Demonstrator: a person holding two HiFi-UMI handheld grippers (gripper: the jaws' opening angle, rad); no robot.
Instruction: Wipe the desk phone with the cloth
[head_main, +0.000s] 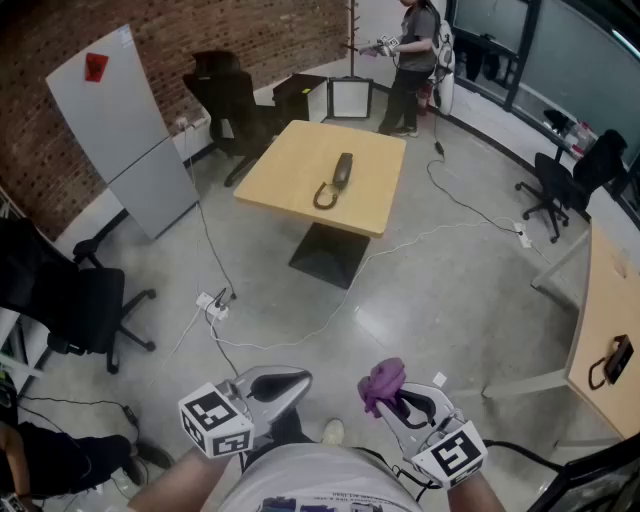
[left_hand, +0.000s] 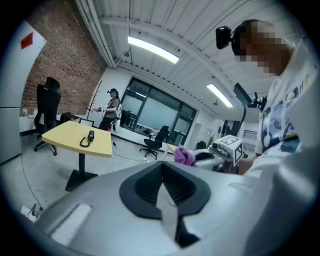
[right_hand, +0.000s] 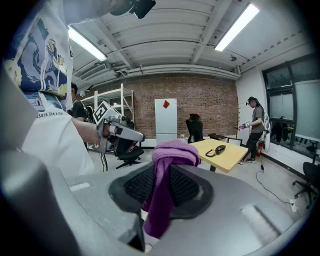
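Brick wall at the back, grey concrete floor, open office. Mid-room we saw a yellow square surface on a dark pedestal base. The desk phone lay on it, toward the middle, with its cord curled toward the near edge.

We stood well apart from that surface, with both grippers held low and close to our body. On the left gripper the jaws were clenched together and empty; the left gripper view showed the pads meeting in one line. On the right gripper the jaws were grasping the purple cloth. The cloth was bunched over the jaw tips, and a tail hung down between the pads in the right gripper view. The two grippers sat side by side, near each other but not touching.

Quick notes on the rest:
- A black office chair stood at the left.
- A grey board leaned at the wall.
- A power strip lay on the floor between us and the surface, with cables running from it.
- A person stood beyond the far side of the surface.
- A second surface at the right edge carried another phone.
- Another chair stood by the windows at the right.
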